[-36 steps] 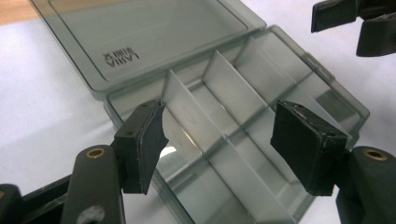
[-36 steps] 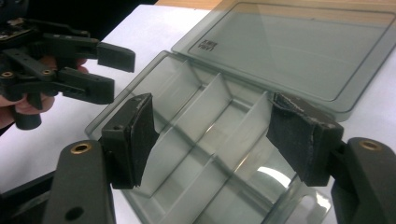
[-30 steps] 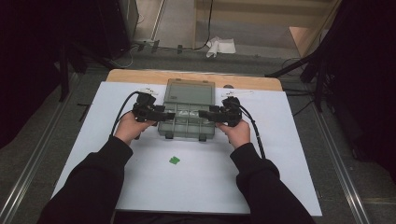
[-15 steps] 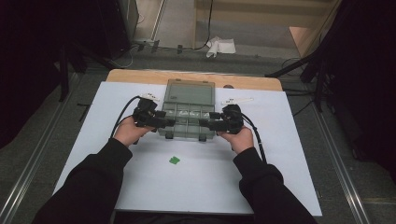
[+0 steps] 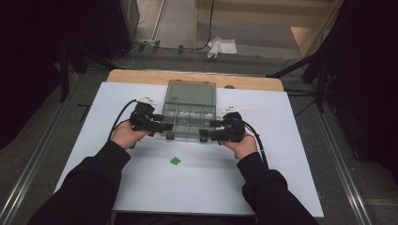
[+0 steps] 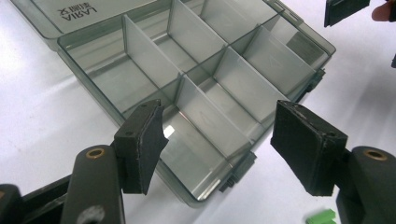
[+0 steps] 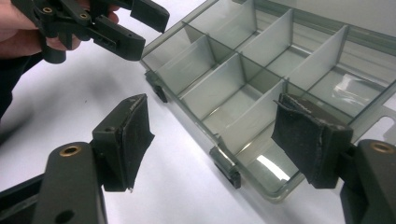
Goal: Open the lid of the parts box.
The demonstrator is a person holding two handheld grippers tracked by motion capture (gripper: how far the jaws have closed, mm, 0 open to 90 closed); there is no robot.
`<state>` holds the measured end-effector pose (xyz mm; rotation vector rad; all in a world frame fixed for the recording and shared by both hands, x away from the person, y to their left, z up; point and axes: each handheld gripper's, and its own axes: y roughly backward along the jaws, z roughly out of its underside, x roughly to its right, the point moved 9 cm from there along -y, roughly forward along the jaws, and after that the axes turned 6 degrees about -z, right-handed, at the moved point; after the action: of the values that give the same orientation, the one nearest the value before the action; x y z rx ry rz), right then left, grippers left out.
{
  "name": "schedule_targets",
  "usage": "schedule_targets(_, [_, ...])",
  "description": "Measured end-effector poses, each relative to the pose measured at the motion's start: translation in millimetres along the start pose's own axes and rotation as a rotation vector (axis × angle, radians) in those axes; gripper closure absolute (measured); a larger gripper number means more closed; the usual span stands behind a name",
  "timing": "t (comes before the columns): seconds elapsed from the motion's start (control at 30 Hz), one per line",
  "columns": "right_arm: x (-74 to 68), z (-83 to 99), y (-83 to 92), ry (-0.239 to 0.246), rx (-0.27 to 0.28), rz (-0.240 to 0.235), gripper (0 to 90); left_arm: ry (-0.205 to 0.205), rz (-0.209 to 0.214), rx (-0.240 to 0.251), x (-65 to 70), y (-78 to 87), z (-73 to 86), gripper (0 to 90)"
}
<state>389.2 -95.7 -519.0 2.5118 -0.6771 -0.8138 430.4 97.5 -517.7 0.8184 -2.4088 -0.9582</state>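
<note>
A smoky clear compartment box (image 5: 188, 121) lies open in the middle of the white table, its lid (image 5: 190, 91) folded flat behind it and its several cells empty. My left gripper (image 5: 164, 126) stands open at the box's near left corner. In the left gripper view that corner of the box (image 6: 196, 140) sits between the pads of my left gripper (image 6: 217, 149), untouched. My right gripper (image 5: 207, 136) is open at the near right corner. Its jaws have just been opening, and in the right gripper view the box's front wall (image 7: 233, 154) lies between the pads of my right gripper (image 7: 212, 144) without contact.
A small green piece (image 5: 175, 161) lies on the white tabletop (image 5: 281, 178) in front of the box; it peeks in by my right jaw as a green piece (image 6: 322, 215) in the left gripper view. A wooden strip (image 5: 141, 76) borders the far edge.
My right hand has slid toward me along the box's right side to its near corner, and its jaws have widened. The left hand has hardly moved.
</note>
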Motion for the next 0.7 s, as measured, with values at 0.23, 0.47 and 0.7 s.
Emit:
schedule_targets(0.23, [-6.5, 4.3, 1.4, 0.006, -0.009, -0.028, 27.2, -0.036, -0.007, -0.006, 3.7, 5.5, 7.6, 33.2])
schedule_targets(0.47, [-16.7, 12.2, 2.4, 0.033, -0.028, -0.053, 27.4, -0.047, 0.009, 0.0, 9.8, 11.6, 11.8, 33.1])
schedule_targets(0.7, [-23.9, 18.5, 4.6, 0.054, -0.027, -0.059, 27.3, -0.063, 0.015, -0.001, 16.5, 19.1, 19.2, 33.1])
